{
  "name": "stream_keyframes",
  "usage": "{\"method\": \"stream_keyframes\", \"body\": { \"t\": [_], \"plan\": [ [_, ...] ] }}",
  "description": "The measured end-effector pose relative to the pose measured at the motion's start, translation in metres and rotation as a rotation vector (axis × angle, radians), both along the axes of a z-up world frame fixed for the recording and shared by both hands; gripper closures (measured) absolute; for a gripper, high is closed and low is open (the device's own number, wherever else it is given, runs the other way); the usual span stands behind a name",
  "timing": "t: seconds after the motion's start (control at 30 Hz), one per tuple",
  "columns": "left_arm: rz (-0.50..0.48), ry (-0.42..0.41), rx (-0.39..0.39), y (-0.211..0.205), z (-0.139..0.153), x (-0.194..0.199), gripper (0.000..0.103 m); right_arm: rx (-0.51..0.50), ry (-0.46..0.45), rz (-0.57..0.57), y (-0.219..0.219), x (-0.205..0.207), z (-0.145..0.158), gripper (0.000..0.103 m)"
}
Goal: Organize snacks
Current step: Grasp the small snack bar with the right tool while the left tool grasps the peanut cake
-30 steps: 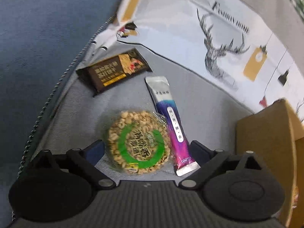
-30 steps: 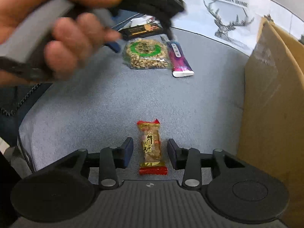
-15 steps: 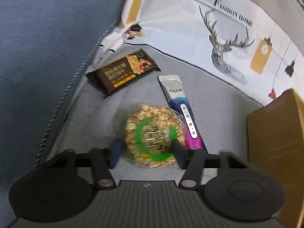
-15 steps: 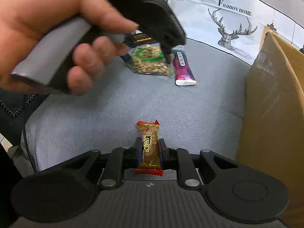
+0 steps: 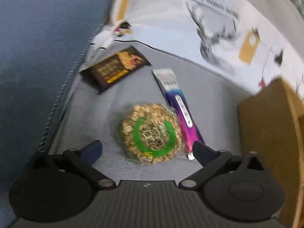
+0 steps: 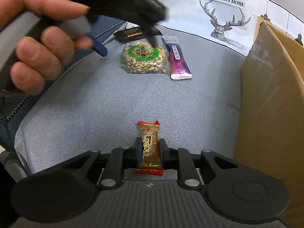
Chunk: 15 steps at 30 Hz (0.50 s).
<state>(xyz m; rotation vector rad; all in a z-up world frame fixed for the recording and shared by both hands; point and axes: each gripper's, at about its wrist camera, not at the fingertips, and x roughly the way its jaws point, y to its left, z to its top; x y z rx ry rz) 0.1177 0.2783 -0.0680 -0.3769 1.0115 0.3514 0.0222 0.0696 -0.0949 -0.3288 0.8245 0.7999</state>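
A round peanut snack with a green ring label lies on the grey cushion. My left gripper straddles it with its jaws opening wide, and the pads are off the pack. Touching the pack's right side is a purple stick sachet. A dark snack bar lies farther back. In the right wrist view my right gripper is shut on a small red-ended candy resting on the cushion. The same view shows the left gripper over the peanut snack.
A cardboard box stands along the right side. A white cloth with a deer print covers the back. Blue fabric with a zipper borders the left. A person's hand holds the left gripper's handle.
The left gripper closed around the peanut snack half a second ago and has spread wide again. The right gripper's fingers closed in onto the candy.
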Motion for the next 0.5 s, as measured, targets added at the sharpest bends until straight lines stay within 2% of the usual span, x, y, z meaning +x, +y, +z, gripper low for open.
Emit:
{"method": "stream_keyframes", "body": {
  "t": [0.07,0.17,0.23,0.3,0.37,0.5],
  "plan": [
    [-0.033,0.032,0.074,-0.011,-0.006,0.008,0.001,0.0,0.0,0.002,0.0,0.001,0.0,0.083],
    [-0.048,0.053,0.107,-0.019,-0.013,0.014,0.002,-0.004,-0.004,0.009,0.001,0.002,0.0,0.083],
    [-0.048,0.066,0.096,-0.02,-0.017,0.016,0.005,-0.005,-0.008,0.013,0.001,0.002,0.001,0.083],
    [-0.05,0.06,0.06,-0.019,-0.018,0.017,0.013,-0.006,-0.01,0.016,0.0,0.001,0.001,0.083],
    [-0.047,0.057,0.072,-0.019,-0.017,0.016,0.025,-0.006,-0.013,0.02,0.0,0.001,0.002,0.084],
    [-0.03,0.034,0.033,-0.014,-0.011,0.011,0.029,0.003,-0.022,0.018,-0.001,-0.002,0.003,0.085]
  ]
}}
